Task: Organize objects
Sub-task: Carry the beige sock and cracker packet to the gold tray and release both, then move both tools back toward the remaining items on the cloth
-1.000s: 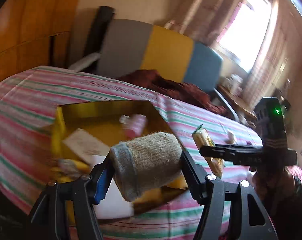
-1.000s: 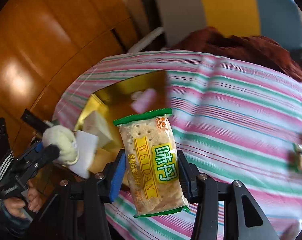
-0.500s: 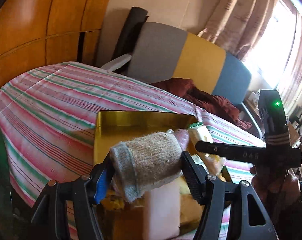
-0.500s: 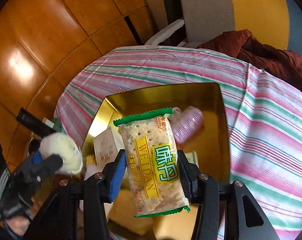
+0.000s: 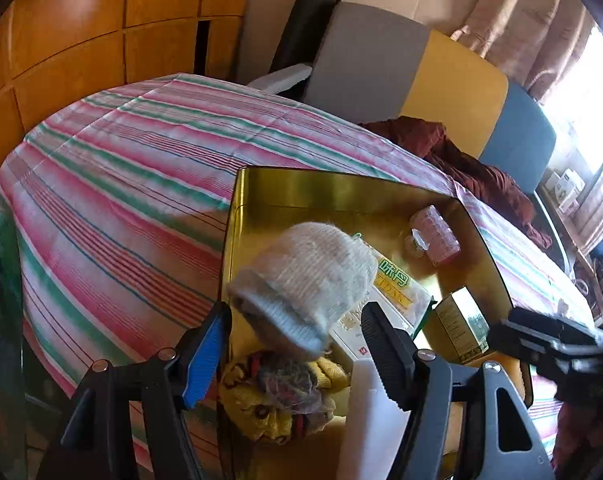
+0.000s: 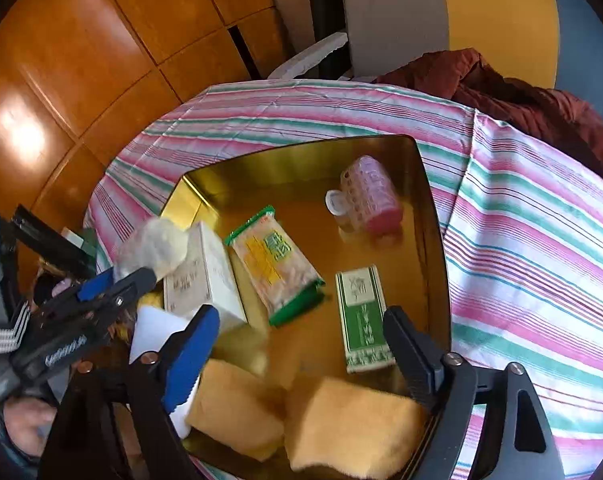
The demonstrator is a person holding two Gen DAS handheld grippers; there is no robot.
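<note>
The sock (image 5: 301,280) had slipped from the left tongs' (image 5: 297,344) just-widened jaws, best dropped inside the gold tray (image 5: 341,188); right tongs (image 6: 301,344) gaped empty.

I am in a lived-in room of a home: a table under a striped pink and green cloth (image 5: 113,184), a sofa (image 5: 453,76) with grey, yellow and blue panels, a dark red garment (image 6: 521,92) thrown over it, curtains (image 5: 541,28) at a sunlit window, orange wooden wall panels (image 6: 81,60).

Cracker packet (image 6: 275,266) flat in gold tin (image 6: 431,216).
</note>
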